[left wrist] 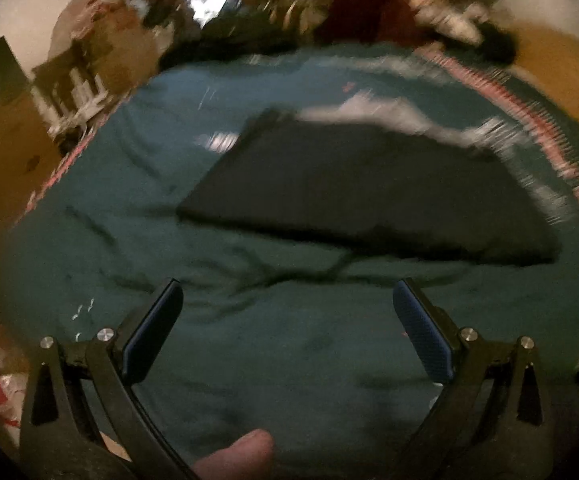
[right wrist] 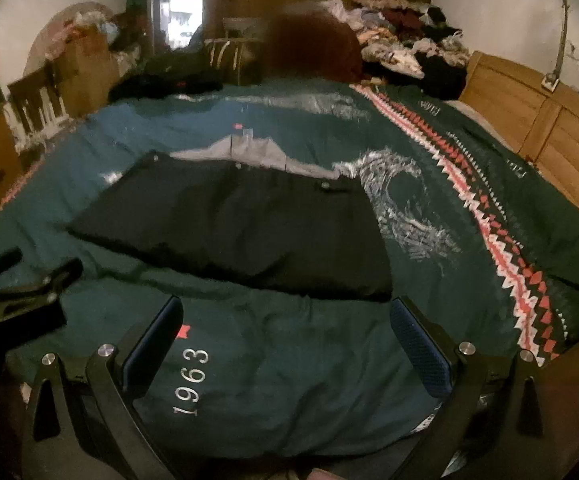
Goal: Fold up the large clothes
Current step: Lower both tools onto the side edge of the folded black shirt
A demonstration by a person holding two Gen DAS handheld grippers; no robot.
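Note:
A dark folded garment (right wrist: 241, 224) with a grey waistband lining (right wrist: 249, 154) at its far edge lies flat on the teal bedspread (right wrist: 281, 368). It also shows in the blurred left wrist view (left wrist: 361, 184). My right gripper (right wrist: 287, 320) is open and empty, just short of the garment's near edge. My left gripper (left wrist: 287, 304) is open and empty, held above the bedspread short of the garment. The left gripper also shows at the left edge of the right wrist view (right wrist: 29, 268).
A pile of mixed clothes (right wrist: 401, 36) sits at the far right of the bed. A wooden headboard (right wrist: 529, 120) runs along the right. A dark bundle (right wrist: 165, 76) lies at the far left. Boxes and furniture (right wrist: 69, 64) stand beyond the bed.

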